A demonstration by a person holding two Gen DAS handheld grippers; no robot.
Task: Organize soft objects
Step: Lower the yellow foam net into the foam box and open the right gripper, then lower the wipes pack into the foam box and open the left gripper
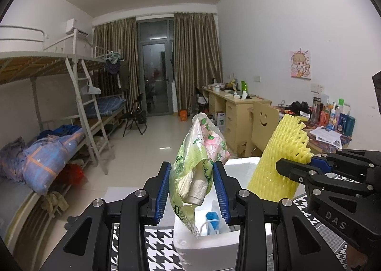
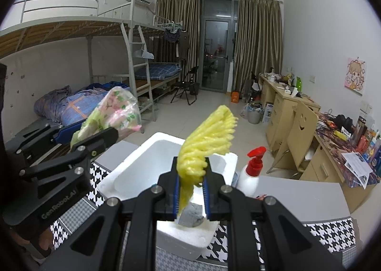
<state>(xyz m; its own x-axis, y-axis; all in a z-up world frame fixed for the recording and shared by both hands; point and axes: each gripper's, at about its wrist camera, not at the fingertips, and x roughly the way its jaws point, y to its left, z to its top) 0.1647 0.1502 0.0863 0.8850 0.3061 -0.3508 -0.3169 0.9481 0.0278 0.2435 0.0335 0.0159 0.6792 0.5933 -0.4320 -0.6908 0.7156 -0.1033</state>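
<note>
Here left gripper [image 1: 193,190] clamps tissue pack [image 1: 202,152]; right gripper [image 2: 191,190] pinches foam net [image 2: 209,133] above foam box [image 2: 133,168].

The left gripper [image 1: 192,190] points slightly downward with its blue pads pressed on a green plastic packet [image 1: 200,164], while the right gripper [image 2: 191,190], beside it, pinches yellow foam netting [image 2: 204,137].
</note>
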